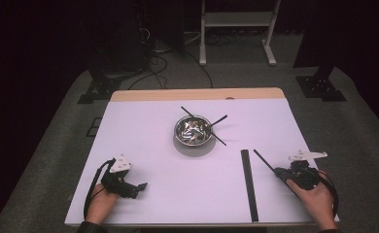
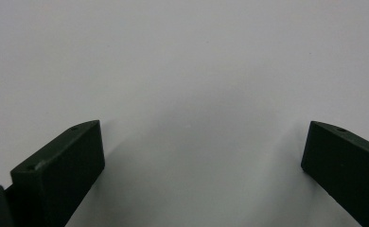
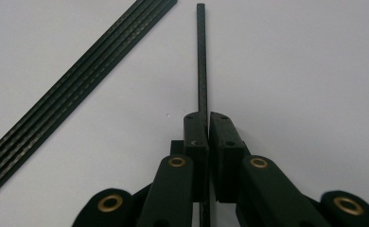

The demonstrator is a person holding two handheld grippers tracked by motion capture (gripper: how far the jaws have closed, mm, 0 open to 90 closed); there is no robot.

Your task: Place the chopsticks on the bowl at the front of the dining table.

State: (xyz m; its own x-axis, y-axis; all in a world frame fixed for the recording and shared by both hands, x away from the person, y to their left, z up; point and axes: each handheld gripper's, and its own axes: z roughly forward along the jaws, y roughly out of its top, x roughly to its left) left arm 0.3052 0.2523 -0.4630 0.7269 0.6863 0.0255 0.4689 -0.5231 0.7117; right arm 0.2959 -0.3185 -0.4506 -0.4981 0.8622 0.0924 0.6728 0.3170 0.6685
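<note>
A steel bowl (image 1: 193, 130) stands at the table's far middle, and thin black sticks (image 1: 218, 119) lean out over its rim. A flat row of several black sticks (image 1: 249, 184) lies lengthwise at the right front, also seen as the stick row (image 3: 74, 85) left of the jaws in the right gripper view. My right gripper (image 1: 279, 172) is shut on a single black stick (image 1: 264, 160), which points up-left toward the bowl. In close-up, the right gripper (image 3: 207, 116) pinches the stick (image 3: 201, 56) by its near end. My left gripper (image 1: 141, 187) rests at the left front; the left gripper (image 2: 204, 151) is open over bare table.
The white table top (image 1: 144, 145) has a wooden strip (image 1: 197, 94) along its far edge. Beyond it, on the floor, are a white frame stand (image 1: 236, 19), loose cables (image 1: 153, 63) and black stand bases (image 1: 321, 86).
</note>
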